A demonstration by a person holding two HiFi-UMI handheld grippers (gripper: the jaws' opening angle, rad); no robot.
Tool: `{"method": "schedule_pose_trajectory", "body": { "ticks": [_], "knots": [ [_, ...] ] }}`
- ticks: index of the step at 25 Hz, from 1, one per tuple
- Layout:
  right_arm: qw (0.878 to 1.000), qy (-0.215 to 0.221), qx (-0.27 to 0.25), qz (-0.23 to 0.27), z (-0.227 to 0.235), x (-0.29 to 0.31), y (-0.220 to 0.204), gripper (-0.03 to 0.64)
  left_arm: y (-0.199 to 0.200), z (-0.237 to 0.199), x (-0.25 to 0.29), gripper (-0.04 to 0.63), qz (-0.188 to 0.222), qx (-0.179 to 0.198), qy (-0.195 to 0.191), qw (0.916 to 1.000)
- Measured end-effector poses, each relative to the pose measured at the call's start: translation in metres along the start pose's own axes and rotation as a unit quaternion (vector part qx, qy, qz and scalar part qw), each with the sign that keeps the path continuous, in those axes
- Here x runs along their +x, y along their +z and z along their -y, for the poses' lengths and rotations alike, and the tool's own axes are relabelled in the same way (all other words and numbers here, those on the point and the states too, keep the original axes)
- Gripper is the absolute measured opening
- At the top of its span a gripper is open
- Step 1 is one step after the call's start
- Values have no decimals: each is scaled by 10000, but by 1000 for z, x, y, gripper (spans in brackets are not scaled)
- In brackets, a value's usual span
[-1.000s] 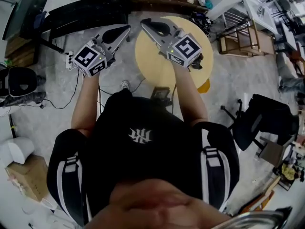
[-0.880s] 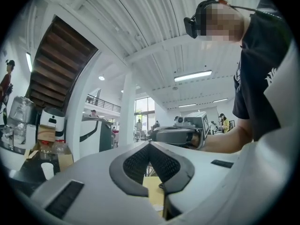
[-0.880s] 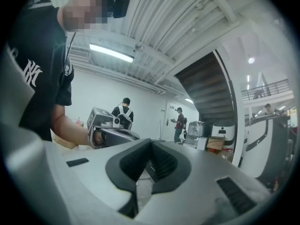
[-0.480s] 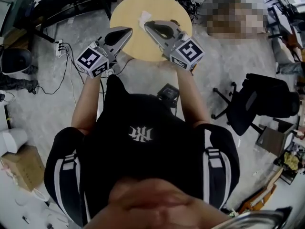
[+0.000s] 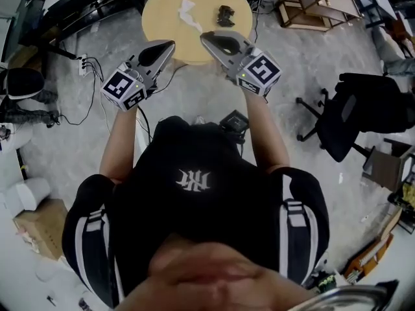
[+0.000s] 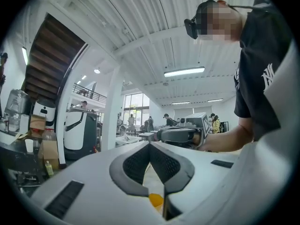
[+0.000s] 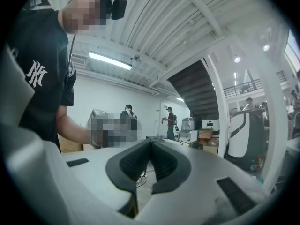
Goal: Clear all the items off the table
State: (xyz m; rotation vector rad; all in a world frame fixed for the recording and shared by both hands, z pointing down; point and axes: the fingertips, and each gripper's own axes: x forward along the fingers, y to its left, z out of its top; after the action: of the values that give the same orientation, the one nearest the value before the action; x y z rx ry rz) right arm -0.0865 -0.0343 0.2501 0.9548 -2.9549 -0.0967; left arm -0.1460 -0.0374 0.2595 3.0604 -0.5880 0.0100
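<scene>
Head view: round table (image 5: 162,8) at the top edge, bearing a crumpled white tissue (image 5: 189,14) and a small dark item (image 5: 225,16), the two lying apart. Left gripper (image 5: 170,44) and right gripper (image 5: 204,37) were held level, side by side, tips at the table's near rim, short of both items and touching neither. Black chair (image 5: 363,112) stood well off to the right; power strip (image 5: 82,63) lay on the floor at left. Left gripper view: left gripper (image 6: 150,145) jaws were closed tip to tip, nothing between the pads; the right gripper (image 6: 183,135) showed just beyond, held in a hand. Right gripper view: right gripper (image 7: 151,142) jaws were likewise fully together and empty, with floor visible under them.
</scene>
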Motion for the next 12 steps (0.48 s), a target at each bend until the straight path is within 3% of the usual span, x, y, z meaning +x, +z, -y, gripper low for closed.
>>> {"method": "schedule_pose_trajectory", "body": {
  "ticks": [12],
  "knots": [
    [9973, -261, 557, -412, -95, -22, -19, 3, -21, 54, -67, 12, 119, -526, -310, 9981]
  ]
}}
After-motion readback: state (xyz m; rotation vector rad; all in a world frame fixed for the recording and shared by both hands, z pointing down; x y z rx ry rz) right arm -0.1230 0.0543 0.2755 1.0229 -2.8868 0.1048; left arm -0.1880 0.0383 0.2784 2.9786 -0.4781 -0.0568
